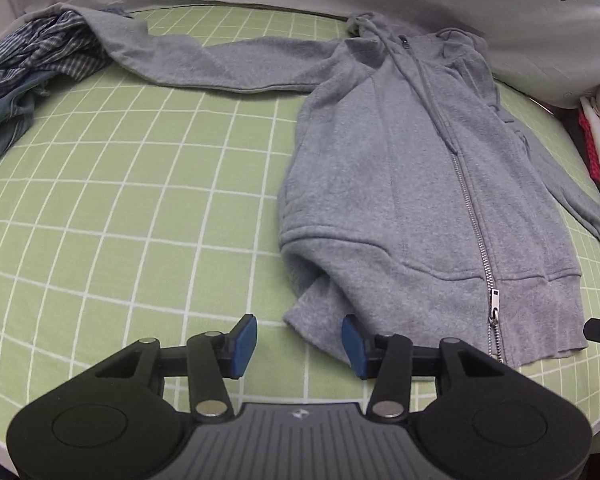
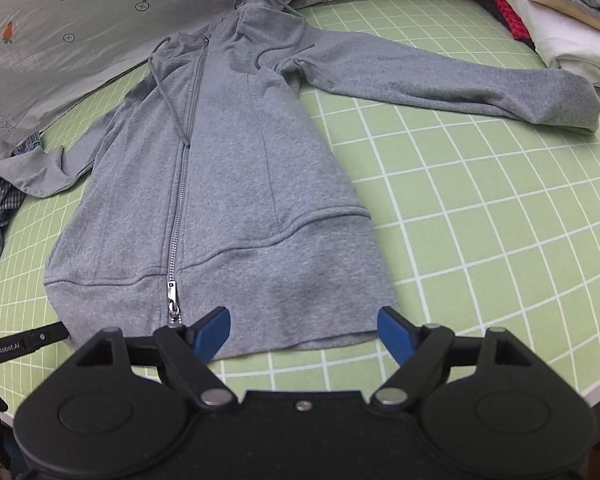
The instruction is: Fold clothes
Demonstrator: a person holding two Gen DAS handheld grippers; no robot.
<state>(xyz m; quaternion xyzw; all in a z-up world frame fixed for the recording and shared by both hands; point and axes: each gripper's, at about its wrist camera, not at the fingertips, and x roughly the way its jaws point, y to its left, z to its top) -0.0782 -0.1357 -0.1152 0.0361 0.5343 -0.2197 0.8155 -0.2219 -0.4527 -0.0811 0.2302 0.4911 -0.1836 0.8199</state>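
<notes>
A grey zip hoodie (image 2: 228, 184) lies flat on the green checked bed sheet (image 2: 480, 220), zipped up, one sleeve stretched toward a stack of folded clothes (image 2: 560, 20). The right gripper (image 2: 304, 334) hovers spread wide over its hem.

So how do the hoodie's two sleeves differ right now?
The right sleeve lies stretched straight out from the hoodie, its cuff near the folded stack. The left sleeve also reaches sideways, but its cuff end runs onto the striped pile and looks creased there. Both are grey and unfolded on the green sheet.
</notes>
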